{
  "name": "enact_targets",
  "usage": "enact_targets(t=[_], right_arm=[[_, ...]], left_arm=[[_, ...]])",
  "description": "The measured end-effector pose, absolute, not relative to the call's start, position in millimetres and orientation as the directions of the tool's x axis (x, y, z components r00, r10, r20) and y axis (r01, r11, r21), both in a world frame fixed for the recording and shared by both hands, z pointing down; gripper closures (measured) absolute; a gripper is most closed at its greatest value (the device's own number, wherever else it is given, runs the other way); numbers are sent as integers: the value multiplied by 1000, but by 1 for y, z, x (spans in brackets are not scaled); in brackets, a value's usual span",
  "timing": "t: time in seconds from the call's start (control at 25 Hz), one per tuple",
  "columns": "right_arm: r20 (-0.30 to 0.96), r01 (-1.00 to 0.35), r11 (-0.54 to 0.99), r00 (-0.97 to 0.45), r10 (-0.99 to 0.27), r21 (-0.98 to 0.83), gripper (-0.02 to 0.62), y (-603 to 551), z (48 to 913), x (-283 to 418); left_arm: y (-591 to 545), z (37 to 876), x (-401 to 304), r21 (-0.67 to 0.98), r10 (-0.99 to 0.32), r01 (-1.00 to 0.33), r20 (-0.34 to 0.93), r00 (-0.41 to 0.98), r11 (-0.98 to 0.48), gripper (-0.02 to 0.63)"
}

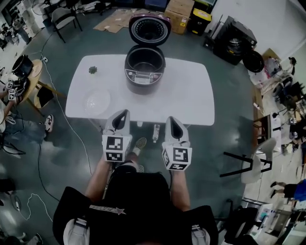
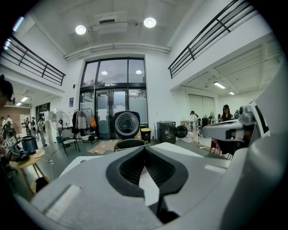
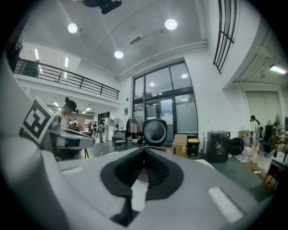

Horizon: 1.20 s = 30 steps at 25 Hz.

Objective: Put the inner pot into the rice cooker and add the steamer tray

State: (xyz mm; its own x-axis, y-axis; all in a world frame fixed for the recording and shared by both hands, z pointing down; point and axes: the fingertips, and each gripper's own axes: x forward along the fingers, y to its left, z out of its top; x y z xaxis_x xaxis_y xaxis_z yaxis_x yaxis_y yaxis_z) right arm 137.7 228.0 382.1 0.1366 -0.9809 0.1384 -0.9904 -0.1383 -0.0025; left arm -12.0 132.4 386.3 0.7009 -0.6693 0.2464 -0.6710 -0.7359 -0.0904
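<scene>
The dark rice cooker (image 1: 145,72) stands at the back middle of the white table (image 1: 191,100), its round lid (image 1: 149,28) tilted up behind it. Its cavity is dark with a pale rim; I cannot tell whether the inner pot sits in it. A clear round steamer tray (image 1: 97,101) lies on the table's left part. My left gripper (image 1: 122,115) and right gripper (image 1: 172,120) hover side by side at the table's near edge, both shut and empty, pointing at the cooker. The cooker (image 2: 129,143) and the lid (image 3: 155,131) show beyond the shut tips (image 2: 145,148) (image 3: 144,150).
A small dark green object (image 1: 92,70) lies at the table's back left. A round side table with a black pot (image 1: 22,65) and a seated person are at the left. A chair (image 1: 253,165) stands to the right, cardboard and boxes (image 1: 179,12) behind.
</scene>
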Motion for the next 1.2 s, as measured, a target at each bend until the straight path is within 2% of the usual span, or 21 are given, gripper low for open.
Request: enact_targets(t=[0.36, 0.76, 1.2], right_arm=[[135, -1000, -3, 0, -991, -22, 589, 216, 379, 81], [137, -984, 174, -176, -975, -24, 589, 152, 379, 11], [207, -963, 267, -269, -941, -37, 589, 63, 407, -59]], left_arm=[[143, 380, -75, -114, -753, -754, 252, 607, -647, 595], [111, 383, -155, -118, -847, -856, 263, 461, -503, 596], [41, 414, -232, -91, -870, -905, 329, 367, -416, 596]])
